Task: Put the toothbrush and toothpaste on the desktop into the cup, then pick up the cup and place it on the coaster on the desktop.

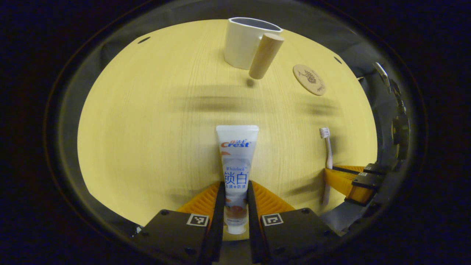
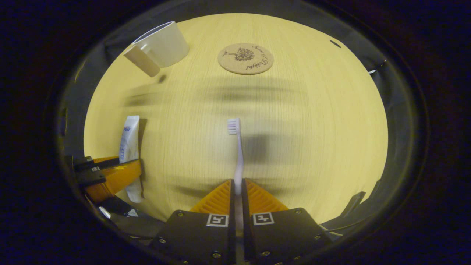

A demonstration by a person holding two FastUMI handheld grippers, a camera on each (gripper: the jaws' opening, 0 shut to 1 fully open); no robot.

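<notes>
Here, in the left gripper view, we see our left gripper (image 1: 235,191) clamped on the toothpaste (image 1: 236,165): both fingers press against the sides of the tube's lower part, and the tube runs straight away from us, its flat crimped end farthest off and its cap down between the finger bases. Beyond it on the light wooden desktop (image 1: 147,121) stands the cup (image 1: 244,42), white, with a round wooden handle (image 1: 265,56) on the side turned toward us. To the right of the cup, apart from it, lies the round cork coaster (image 1: 309,79), with nothing on it. At the right of this view we also see the toothbrush (image 1: 327,162) and the right gripper (image 1: 344,180), its fingers closed on the lower handle.

In the right gripper view, we see the right gripper (image 2: 237,193) shut tight on the toothbrush (image 2: 237,154), the thin handle pinched between the two fingers and the bristled head pointing away from us, toward the far side of the desktop (image 2: 312,129). The coaster (image 2: 245,58) lies ahead, near the far edge, and the cup (image 2: 162,43) stands to its left, well apart from it, with the handle (image 2: 141,60) on its near side. At the left of this view the left gripper (image 2: 114,173) shows with the toothpaste (image 2: 129,154) held between its fingers.

Whether the tube and brush hang above the wood or touch it, we cannot tell.
</notes>
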